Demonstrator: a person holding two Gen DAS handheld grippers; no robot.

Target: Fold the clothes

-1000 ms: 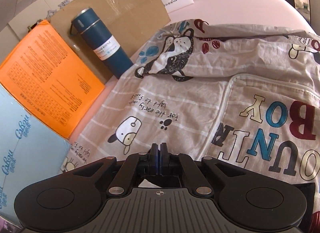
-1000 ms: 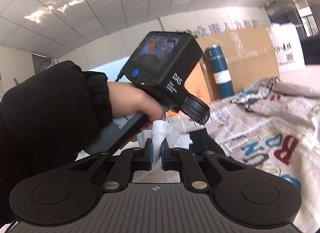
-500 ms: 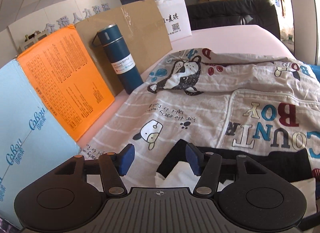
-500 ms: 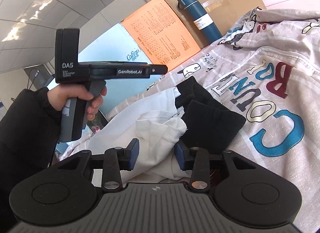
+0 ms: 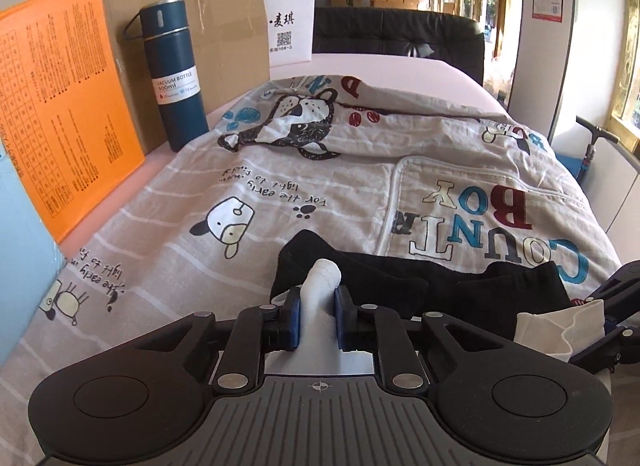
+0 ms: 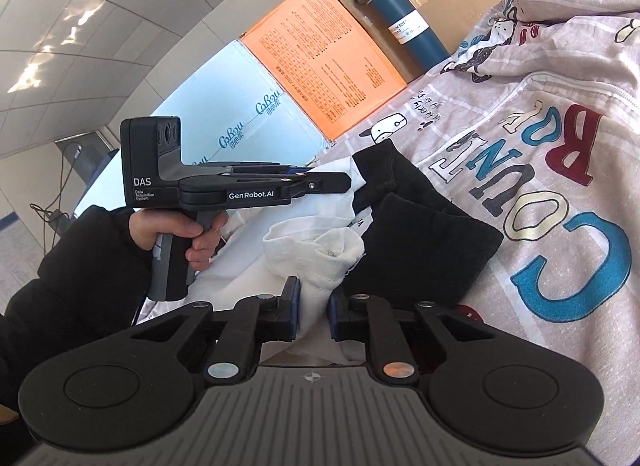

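A white garment with black sleeves lies bunched at the near edge of a printed beige bedspread (image 5: 320,185). My left gripper (image 5: 317,320) is shut on a fold of its white cloth (image 5: 320,286), with a black sleeve (image 5: 380,274) just beyond. My right gripper (image 6: 311,308) is closed on another white fold (image 6: 316,250) beside a black sleeve (image 6: 424,242). The left gripper also shows in the right wrist view (image 6: 320,185), held in a hand. The right gripper's fingers (image 5: 616,306) show at the right edge of the left wrist view.
A blue vacuum bottle (image 5: 174,77) stands at the far left beside an orange box (image 5: 60,105), a cardboard box (image 5: 216,25) and a white bag (image 5: 288,25). A light blue box (image 6: 224,105) is nearer. A black sofa (image 5: 400,33) lies beyond the bed.
Both grippers were shut on cloth, opened half a second ago, and have now closed on white folds again. The garment now lies lower on the bedspread.
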